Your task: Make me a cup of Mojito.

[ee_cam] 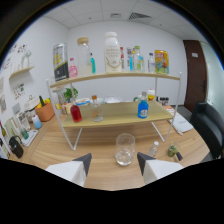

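Clear glass on table just ahead; fingers spread wide, holding nothing.

My fingers are spread with a gap, bare table between and just ahead. Clear glass stands right ahead of the gap, blocking a straight push. Small bottle and a green object crowd the right side past my right finger. Left of the glass the wood is free up to the shelf's white leg. Lower shelf carries a red bottle, a clear bottle and a blue bottle, with gaps between. Top shelf is packed with bottles
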